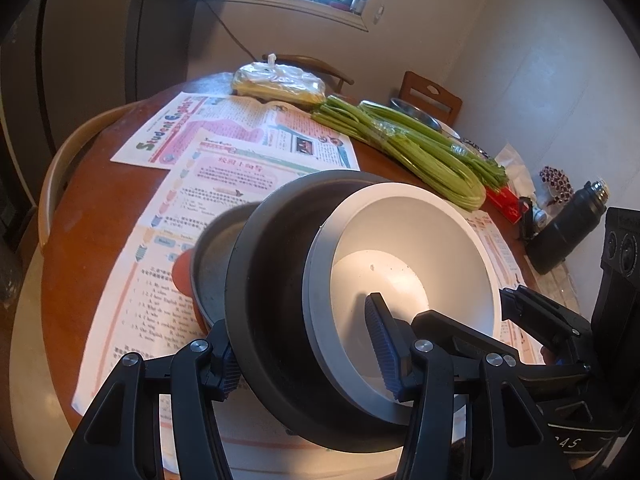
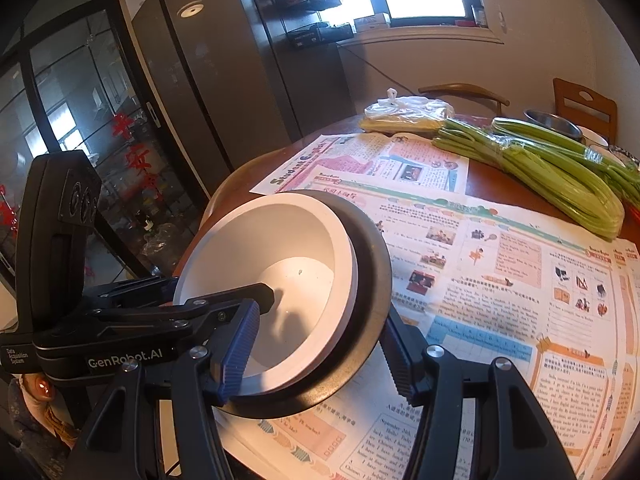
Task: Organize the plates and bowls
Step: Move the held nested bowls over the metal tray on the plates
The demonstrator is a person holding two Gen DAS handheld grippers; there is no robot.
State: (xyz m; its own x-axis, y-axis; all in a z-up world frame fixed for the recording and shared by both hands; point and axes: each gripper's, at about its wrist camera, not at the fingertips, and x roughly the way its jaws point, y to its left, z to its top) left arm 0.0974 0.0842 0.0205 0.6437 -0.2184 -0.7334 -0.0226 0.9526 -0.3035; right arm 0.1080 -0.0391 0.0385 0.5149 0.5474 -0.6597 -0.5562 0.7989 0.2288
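Note:
A white bowl sits nested in a black bowl, both tilted above the newspaper-covered table. My left gripper is shut on the near rims of the two bowls, one finger inside the white bowl, one outside the black one. My right gripper is shut on the same stack from the other side; the white bowl and black bowl show there too. An orange-rimmed grey bowl lies on the table just left of the stack.
Newspapers cover the round wooden table. Celery bunches, a plastic bag of food, a metal bowl and a black flask lie at the far side. Chairs stand behind; a fridge stands left.

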